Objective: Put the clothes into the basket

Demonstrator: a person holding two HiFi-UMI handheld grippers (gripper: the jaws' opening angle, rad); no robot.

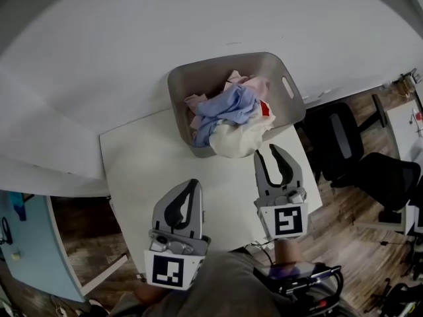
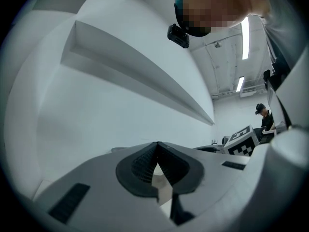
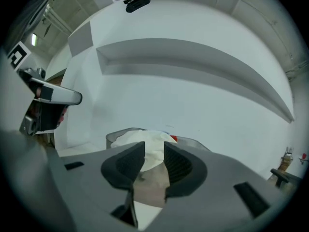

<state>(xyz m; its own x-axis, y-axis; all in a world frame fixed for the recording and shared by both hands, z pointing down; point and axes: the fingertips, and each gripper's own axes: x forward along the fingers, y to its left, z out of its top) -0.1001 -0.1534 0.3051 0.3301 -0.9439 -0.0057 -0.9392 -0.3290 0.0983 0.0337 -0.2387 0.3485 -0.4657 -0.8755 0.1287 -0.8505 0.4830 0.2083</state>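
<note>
Right gripper [image 1: 272,152] ajar, empty; left gripper [image 1: 192,185] closed; near rim of basket [image 1: 198,71] under clothes [image 1: 228,107].

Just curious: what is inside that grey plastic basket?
The grey plastic basket holds a light blue garment on top, pink fabric, and a cream cloth over its near rim. Anything underneath is covered.

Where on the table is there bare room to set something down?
The table is bare left of the basket and between the left gripper and the right gripper. Crowded: the basket, heaped with clothes, a cream piece hanging over its near rim.
</note>
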